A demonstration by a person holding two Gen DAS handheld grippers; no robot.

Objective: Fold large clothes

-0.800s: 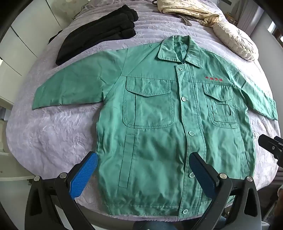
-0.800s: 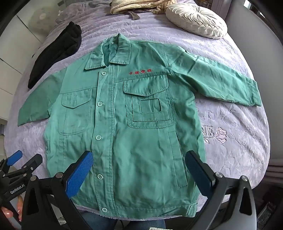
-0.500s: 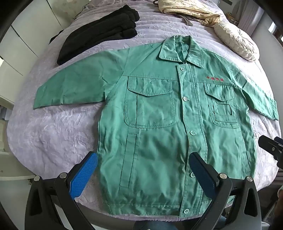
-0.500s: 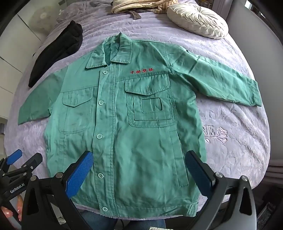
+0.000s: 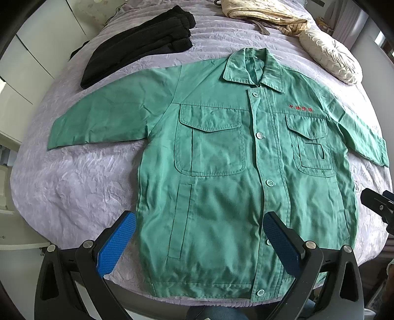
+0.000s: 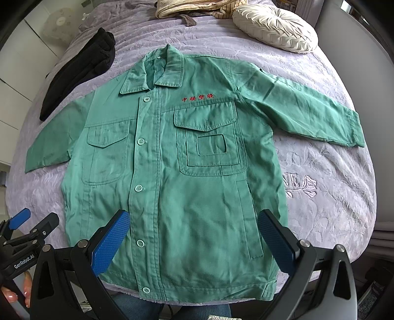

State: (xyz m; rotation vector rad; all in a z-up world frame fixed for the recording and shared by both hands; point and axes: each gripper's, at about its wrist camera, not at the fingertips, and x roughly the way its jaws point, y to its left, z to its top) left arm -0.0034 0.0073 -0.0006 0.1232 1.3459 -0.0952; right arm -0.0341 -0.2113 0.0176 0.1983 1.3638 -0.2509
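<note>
Jaws of the left gripper (image 5: 199, 243) spread wide, nothing between them, hovering over the lower front of the jacket (image 5: 221, 177); blue pads clear of the cloth. Same with the right gripper (image 6: 194, 242): spread wide, empty, poised above the hem.

Compared with a moment ago, both views drawn slightly closer and lower toward the jacket; hem sitting a little nearer the pads, cloth itself unmoved. Probably the start of an approach, no grasp made, folding not yet begun.

Jacket lying face up and buttoned, flat on the lilac bed (image 5: 73, 187), collar away from the grippers, both sleeves stretched out to the sides. Red lettering on the chest above one pocket.

Farther out: black clothes (image 5: 138, 46) near the far left corner, apart from the jacket; round cream cushion (image 6: 274, 27) at the far right; striped beige fabric (image 5: 263, 9) at the head of the bed.

Likely next: pinching a sleeve or side edge to bring it inward.
</note>
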